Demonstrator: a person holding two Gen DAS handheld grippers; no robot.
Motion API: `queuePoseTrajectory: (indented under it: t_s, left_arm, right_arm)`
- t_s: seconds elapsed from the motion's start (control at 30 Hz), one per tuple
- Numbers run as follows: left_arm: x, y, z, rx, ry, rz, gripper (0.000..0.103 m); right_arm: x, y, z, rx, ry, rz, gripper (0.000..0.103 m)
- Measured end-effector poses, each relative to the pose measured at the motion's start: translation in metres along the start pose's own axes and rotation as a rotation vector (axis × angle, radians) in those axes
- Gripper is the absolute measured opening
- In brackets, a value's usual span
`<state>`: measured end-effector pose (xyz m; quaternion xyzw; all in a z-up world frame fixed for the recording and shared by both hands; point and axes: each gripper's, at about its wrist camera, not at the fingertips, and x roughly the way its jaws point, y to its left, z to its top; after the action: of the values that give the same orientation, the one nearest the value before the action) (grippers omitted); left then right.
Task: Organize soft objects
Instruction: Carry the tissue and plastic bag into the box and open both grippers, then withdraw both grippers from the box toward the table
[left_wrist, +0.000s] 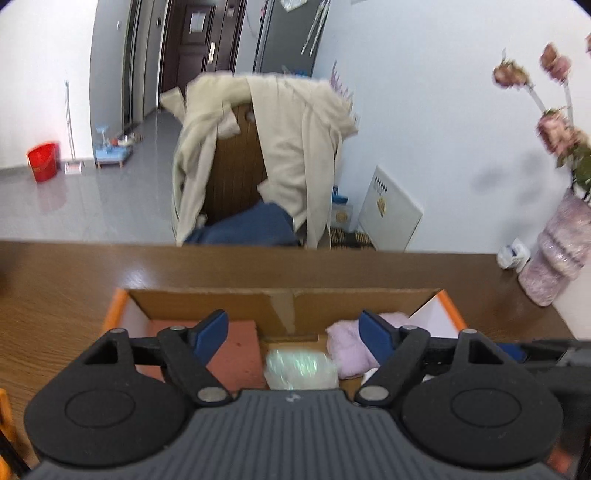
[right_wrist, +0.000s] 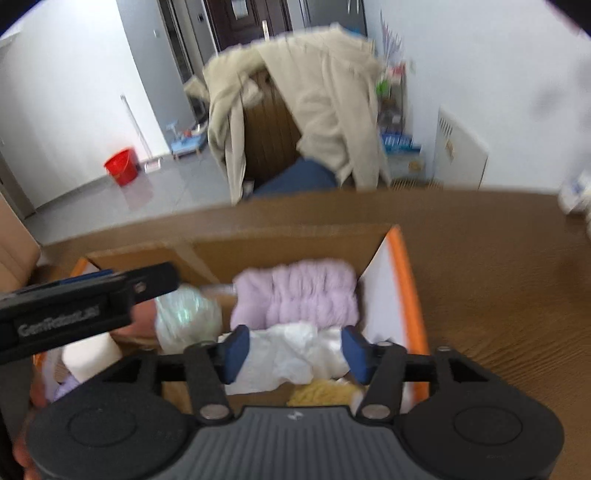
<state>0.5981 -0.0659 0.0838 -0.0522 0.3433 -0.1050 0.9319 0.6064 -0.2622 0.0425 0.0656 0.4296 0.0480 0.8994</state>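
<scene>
An open cardboard box (left_wrist: 280, 299) with orange edges sits on the wooden table; it also shows in the right wrist view (right_wrist: 295, 247). Inside lie a fluffy lilac cloth (right_wrist: 295, 295), a white cloth (right_wrist: 291, 354), a pale green shimmery bundle (right_wrist: 184, 317), a yellow fuzzy item (right_wrist: 325, 395) and a white roll (right_wrist: 92, 354). The lilac cloth (left_wrist: 347, 347) and green bundle (left_wrist: 299, 369) also show in the left wrist view, beside a reddish pad (left_wrist: 236, 350). My left gripper (left_wrist: 295, 336) is open and empty above the box. My right gripper (right_wrist: 293, 352) is open over the white cloth.
A chair draped with a beige coat (left_wrist: 280, 147) stands behind the table. A pink vase with dried flowers (left_wrist: 557, 254) stands at the table's right end. A red bucket (left_wrist: 43, 160) is on the floor. The left gripper's body (right_wrist: 74, 310) reaches over the box's left side.
</scene>
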Motion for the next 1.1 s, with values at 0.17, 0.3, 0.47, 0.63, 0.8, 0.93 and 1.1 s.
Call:
queuePoseTrajectory:
  t_s: [0.17,0.3,0.47,0.63,0.8,0.93,1.1]
  left_arm:
    - [-0.077,-0.001,0.013,0.024,-0.085,0.017,0.087]
    - [-0.134,-0.003,0.016,0.043,-0.134,0.028,0.091]
    - [-0.201,-0.006,0.001,0.07,-0.217,0.037,0.096]
    - [-0.266,0.002,-0.056,0.059,-0.341,0.099,0.1]
    - [-0.33,0.013,-0.161,0.046,-0.458,0.06,0.103]
    - [-0.352,0.008,-0.229,0.07,-0.443,0.108,0.103]
    - [-0.366,-0.011,-0.298,0.17,-0.442,0.127,0.103]
  right_arm:
    - [-0.068,-0.005,0.009,-0.014,-0.079,-0.022,0.06]
    - [-0.116,-0.005,0.007,-0.019,-0.132,-0.028,0.063]
    - [-0.178,0.004,-0.007,-0.058,-0.206,-0.017,0.071]
    - [-0.225,0.011,-0.041,-0.107,-0.289,-0.008,0.078]
    - [-0.275,0.001,-0.129,-0.132,-0.473,0.075,0.091]
    - [-0.29,0.005,-0.205,-0.223,-0.532,0.073,0.091]
    - [-0.298,0.011,-0.293,-0.281,-0.545,0.104,0.091]
